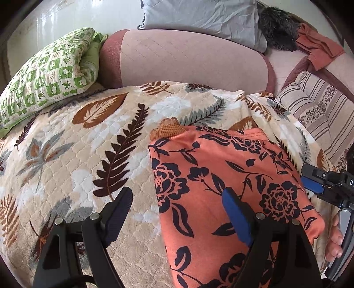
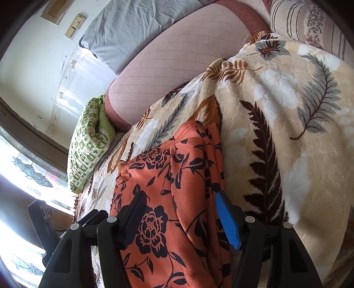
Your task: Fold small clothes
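Note:
An orange garment with a dark floral print (image 1: pixel 221 177) lies folded on the leaf-patterned blanket (image 1: pixel 88 144); a ribbed brown cuff (image 1: pixel 168 130) sticks out at its far left corner. My left gripper (image 1: pixel 177 206) is open, hovering over the garment's left edge, its blue finger above the cloth. My right gripper (image 2: pixel 179 212) is open over the garment (image 2: pixel 166 177), near its stacked right edge. The right gripper also shows in the left wrist view (image 1: pixel 316 183), at the garment's right side.
A green checked pillow (image 1: pixel 48 73) lies far left. A pink cushion (image 1: pixel 188 59) and a grey pillow (image 1: pixel 203 17) are behind. A striped cushion (image 1: pixel 316 106), a dark furry thing (image 1: pixel 278 26) and a rust cloth (image 1: pixel 318 48) are at the right.

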`<state>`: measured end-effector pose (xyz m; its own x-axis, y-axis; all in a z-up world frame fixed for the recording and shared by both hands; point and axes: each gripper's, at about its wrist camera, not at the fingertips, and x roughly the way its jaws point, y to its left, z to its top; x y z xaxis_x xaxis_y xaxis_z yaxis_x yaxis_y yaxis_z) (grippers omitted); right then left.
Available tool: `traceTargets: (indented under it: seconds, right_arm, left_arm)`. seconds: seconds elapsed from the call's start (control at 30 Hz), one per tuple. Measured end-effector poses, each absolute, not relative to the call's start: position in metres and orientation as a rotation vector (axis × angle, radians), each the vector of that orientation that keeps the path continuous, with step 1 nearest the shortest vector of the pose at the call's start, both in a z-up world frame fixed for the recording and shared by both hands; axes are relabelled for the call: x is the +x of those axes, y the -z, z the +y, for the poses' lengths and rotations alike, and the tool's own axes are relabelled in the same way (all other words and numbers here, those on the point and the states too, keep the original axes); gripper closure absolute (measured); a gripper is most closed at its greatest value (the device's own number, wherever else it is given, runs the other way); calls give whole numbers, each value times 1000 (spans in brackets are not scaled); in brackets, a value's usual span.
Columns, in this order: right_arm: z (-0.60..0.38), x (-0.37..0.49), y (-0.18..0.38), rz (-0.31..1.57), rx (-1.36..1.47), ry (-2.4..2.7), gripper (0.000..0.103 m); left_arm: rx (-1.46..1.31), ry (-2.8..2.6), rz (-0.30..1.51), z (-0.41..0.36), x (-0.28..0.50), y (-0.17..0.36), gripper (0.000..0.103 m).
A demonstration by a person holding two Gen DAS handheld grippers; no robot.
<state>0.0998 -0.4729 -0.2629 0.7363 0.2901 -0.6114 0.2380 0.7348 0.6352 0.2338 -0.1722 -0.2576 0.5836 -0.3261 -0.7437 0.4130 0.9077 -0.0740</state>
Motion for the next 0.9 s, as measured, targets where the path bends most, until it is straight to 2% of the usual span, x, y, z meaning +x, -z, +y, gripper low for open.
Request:
traceTargets:
  seconds: [0.5,0.9]
  right_arm:
    - [-474,100,265,776,761,-32,36]
    - [-498,94,280,811,827,-71,36]
  left_arm:
    - [99,486,856,-173,234,258,20]
    - [-26,794,950,-160,255,262,20]
